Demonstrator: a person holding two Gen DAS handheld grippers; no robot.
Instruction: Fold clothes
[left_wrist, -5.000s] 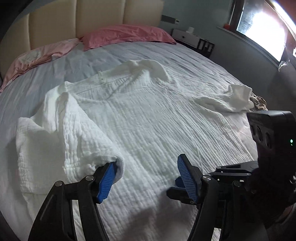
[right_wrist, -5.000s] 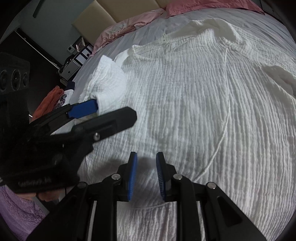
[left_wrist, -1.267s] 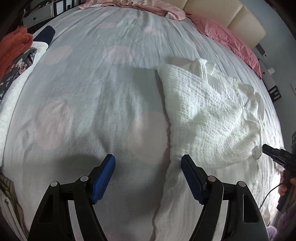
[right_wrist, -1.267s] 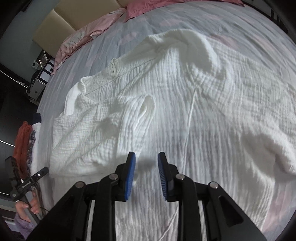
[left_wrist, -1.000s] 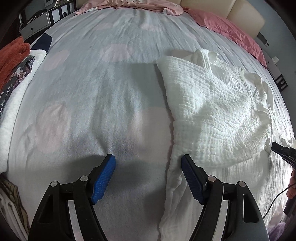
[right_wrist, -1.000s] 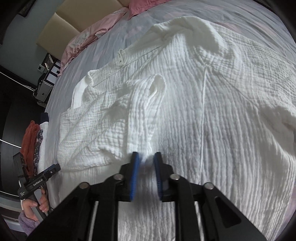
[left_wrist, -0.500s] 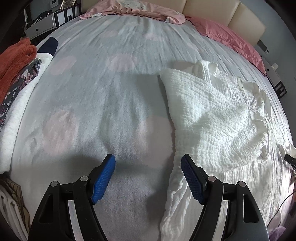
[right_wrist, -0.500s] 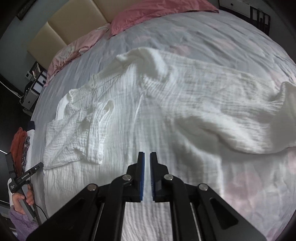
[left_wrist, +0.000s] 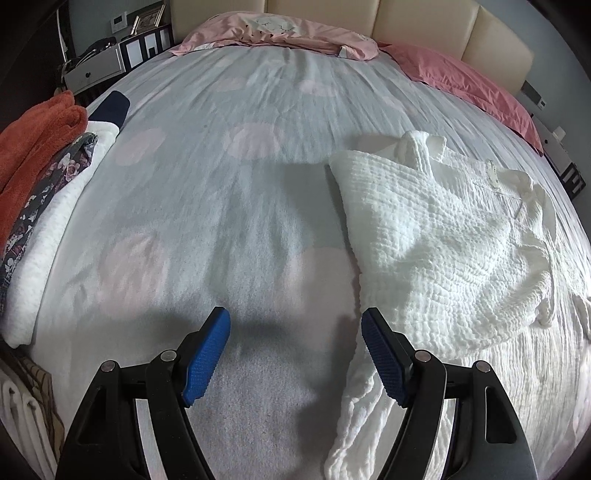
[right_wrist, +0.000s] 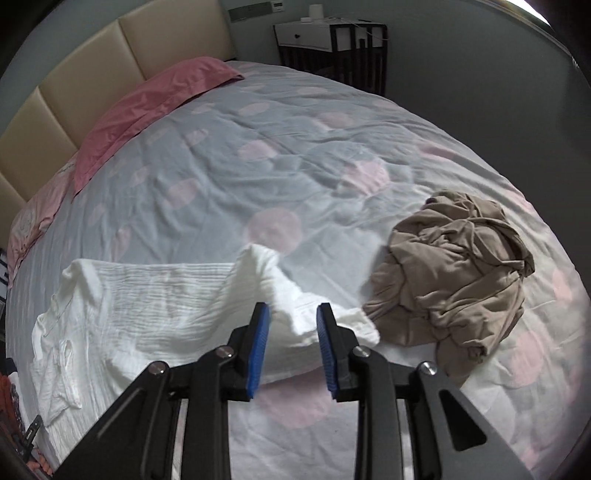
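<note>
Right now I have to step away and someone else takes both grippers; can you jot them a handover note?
Left gripper: open, empty, over bare bedspread beside the white shirt's edge.
Right gripper: open, empty, fingers either side of the shirt's far sleeve, not closed on it.
White shirt: spread on the bed, one sleeve already folded over the body.
Crumpled tan garment: touches that far sleeve, untouched.
Folded pile: at the bed's edge.
Left to do: fold in the far sleeve, fold the body, probably add it to the pile, then the tan garment.
</note>
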